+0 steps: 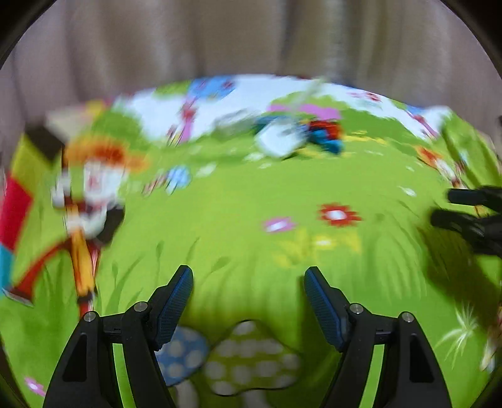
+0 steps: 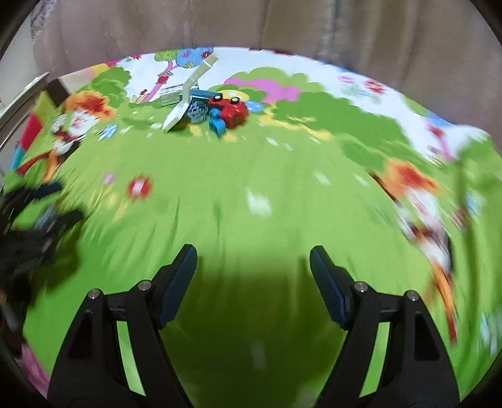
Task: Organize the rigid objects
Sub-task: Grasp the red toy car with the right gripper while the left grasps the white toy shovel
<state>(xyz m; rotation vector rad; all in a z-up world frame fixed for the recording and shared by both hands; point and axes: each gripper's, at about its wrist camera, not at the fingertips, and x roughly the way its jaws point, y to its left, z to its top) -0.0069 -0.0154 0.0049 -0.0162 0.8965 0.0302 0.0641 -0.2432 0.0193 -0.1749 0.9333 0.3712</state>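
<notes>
Both grippers hang over a bright green cartoon-printed sheet (image 2: 251, 175) that covers a flat surface, with a beige curtain (image 2: 313, 28) behind it. The left gripper (image 1: 248, 276) has its two blue-padded fingers (image 1: 175, 301) standing well apart, and nothing is between them, only the green cloth and some printed spotted mushrooms below. The right gripper (image 2: 253, 255) is in the same state: its jaws are wide apart and empty, above a dark shadow on the sheet. Each gripper appears at the edge of the other's view as a blurred black shape (the pictures are smeared, so small details are hard to read). The objects to organize lie together in a small pile (image 2: 204, 106) at the far side of the sheet, well apart from both grippers. In the right wrist view the pile shows a white scoop-like tool (image 2: 185, 100) tilted with its handle up, a small grey-white box (image 2: 171, 94) just behind it, a blue mesh piece (image 2: 197, 111), a red toy car (image 2: 230, 111) with small wheels, and a blue block (image 2: 218, 124) touching the car.
</notes>
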